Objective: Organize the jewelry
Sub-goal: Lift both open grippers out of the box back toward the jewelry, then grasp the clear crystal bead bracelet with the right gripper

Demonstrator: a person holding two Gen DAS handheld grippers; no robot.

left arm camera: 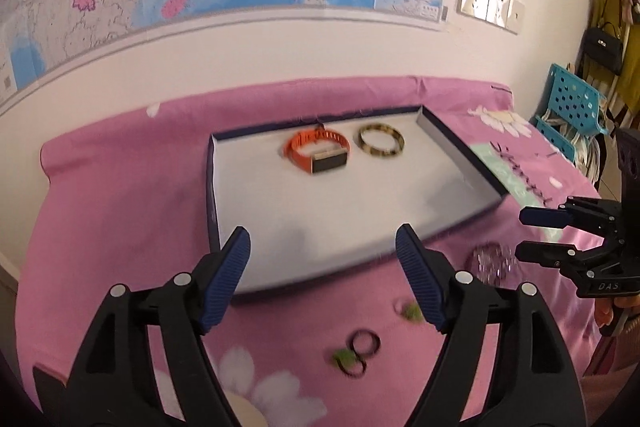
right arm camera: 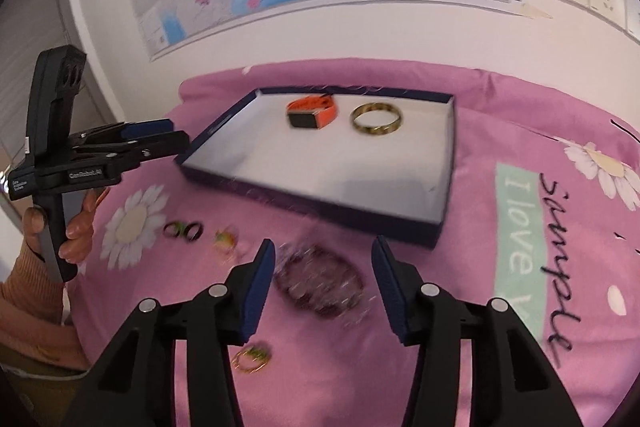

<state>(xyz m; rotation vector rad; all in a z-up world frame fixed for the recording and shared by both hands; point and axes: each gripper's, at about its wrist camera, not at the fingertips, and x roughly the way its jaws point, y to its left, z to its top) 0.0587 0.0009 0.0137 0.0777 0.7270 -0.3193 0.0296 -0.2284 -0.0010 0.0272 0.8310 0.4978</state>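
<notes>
Pink flowered cloth (right arm camera: 500,115) covered the table under a wall map. On it the beaded bracelet (right arm camera: 320,283) lay flat at twelve o'clock from the right gripper (right arm camera: 323,275), between its parted, empty jaws. The left gripper (left arm camera: 323,281), jaws wide apart and empty, hung over the tray (left arm camera: 460,151) edge, farther off; the bracelet sat at its two o'clock.

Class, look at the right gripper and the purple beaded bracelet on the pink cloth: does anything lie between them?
Nothing visible does. The right gripper is open just in front of the purple beaded bracelet, with only bare pink cloth around it. The small rings lie off to the side.
</notes>
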